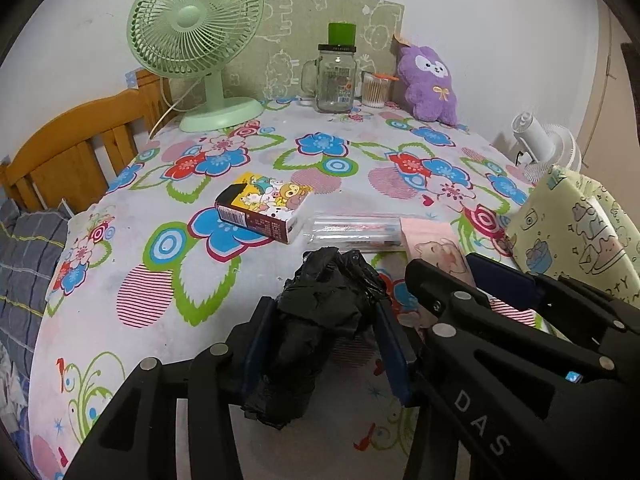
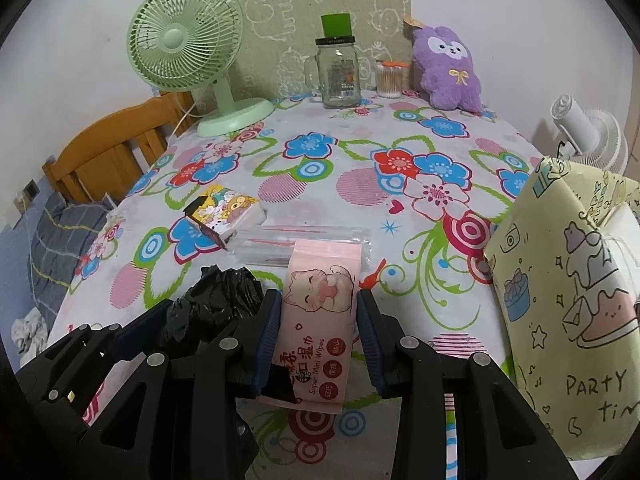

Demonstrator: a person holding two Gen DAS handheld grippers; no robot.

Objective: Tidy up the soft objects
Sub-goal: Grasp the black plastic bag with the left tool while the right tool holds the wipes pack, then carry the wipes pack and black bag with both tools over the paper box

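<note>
My left gripper [image 1: 320,312] is shut on a crumpled black plastic bag [image 1: 320,312], held above the floral tablecloth [image 1: 160,208]. My right gripper [image 2: 318,304] is shut on a pink pack of wet wipes [image 2: 320,320] with a cat print; its left pad touches the pack, and a thin gap shows at the right pad. The black bag also shows left of it in the right wrist view [image 2: 216,296]. A yellow cartoon tissue pack [image 1: 264,208] and a clear plastic packet [image 1: 352,230] lie mid-table. A purple plush toy [image 1: 430,82] sits at the back.
A yellow "party time" gift bag [image 2: 568,288] stands at the right edge. At the back are a green fan [image 1: 200,44], a glass jar [image 1: 336,76] and a cotton swab tub [image 1: 376,90]. A white fan [image 2: 588,132] is off the right, a wooden chair [image 1: 80,148] on the left.
</note>
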